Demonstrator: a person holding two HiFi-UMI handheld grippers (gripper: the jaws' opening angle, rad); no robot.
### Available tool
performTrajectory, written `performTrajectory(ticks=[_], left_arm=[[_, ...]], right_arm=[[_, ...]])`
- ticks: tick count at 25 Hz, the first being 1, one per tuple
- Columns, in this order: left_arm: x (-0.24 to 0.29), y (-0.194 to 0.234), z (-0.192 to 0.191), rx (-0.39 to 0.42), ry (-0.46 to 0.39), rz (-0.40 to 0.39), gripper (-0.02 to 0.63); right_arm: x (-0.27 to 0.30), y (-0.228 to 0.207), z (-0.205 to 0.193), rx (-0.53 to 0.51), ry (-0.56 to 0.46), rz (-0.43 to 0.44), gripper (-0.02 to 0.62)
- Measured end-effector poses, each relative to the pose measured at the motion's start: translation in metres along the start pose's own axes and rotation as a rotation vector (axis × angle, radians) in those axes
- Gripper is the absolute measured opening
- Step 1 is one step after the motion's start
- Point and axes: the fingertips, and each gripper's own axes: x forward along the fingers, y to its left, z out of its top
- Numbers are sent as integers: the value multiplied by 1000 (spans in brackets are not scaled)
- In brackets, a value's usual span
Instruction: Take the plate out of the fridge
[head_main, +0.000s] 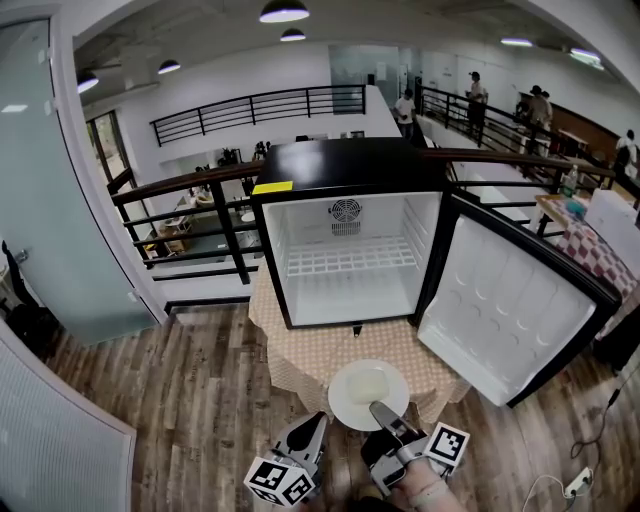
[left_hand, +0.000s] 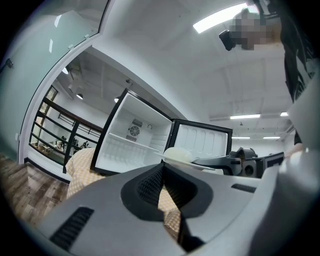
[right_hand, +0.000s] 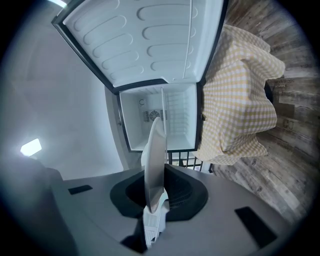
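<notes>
The white plate (head_main: 368, 393) hangs in the air in front of the table, outside the fridge (head_main: 345, 160). My right gripper (head_main: 385, 415) is shut on the plate's near rim. In the right gripper view the plate (right_hand: 154, 160) stands edge-on between the jaws of that gripper (right_hand: 155, 206). My left gripper (head_main: 312, 432) sits just left of the plate, shut and holding nothing. The left gripper view shows its jaws closed together, the plate (left_hand: 177, 154) beyond them, and the right gripper (left_hand: 235, 162) gripping it. The fridge interior (head_main: 345, 265) holds only a wire shelf.
The fridge door (head_main: 510, 300) swings wide open to the right. The fridge stands on a small table with a yellow checkered cloth (head_main: 330, 350). Wood floor surrounds it. A black railing (head_main: 190, 200) runs behind, and a glass wall (head_main: 50, 200) stands at left. People are far back right.
</notes>
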Motion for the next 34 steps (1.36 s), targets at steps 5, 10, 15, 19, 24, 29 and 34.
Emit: performTrajectory(ticks=[5, 10, 15, 19, 24, 29, 34], left_arm=[[-4, -1, -1, -1, 8, -4, 9], [-8, 2, 0, -1, 9, 1, 9], [-12, 6, 0, -4, 6, 6, 9], [-16, 8, -2, -10, 7, 9, 9], [-18, 13, -2, -20, 2, 14, 9], [-26, 19, -2, -15, -3, 16, 9], [-35, 23, -1, -31, 2, 35, 9]], right_arm=[[0, 1, -4, -5, 7, 4, 54], [1, 0, -8, -12, 14, -3, 54], [2, -2, -11, -9, 11, -9, 54], [2, -4, -14, -4, 12, -13, 54], [3, -7, -16, 2, 8, -16, 54], [2, -11, -19, 1, 1, -15, 54], [2, -11, -22, 5, -8, -15, 54]])
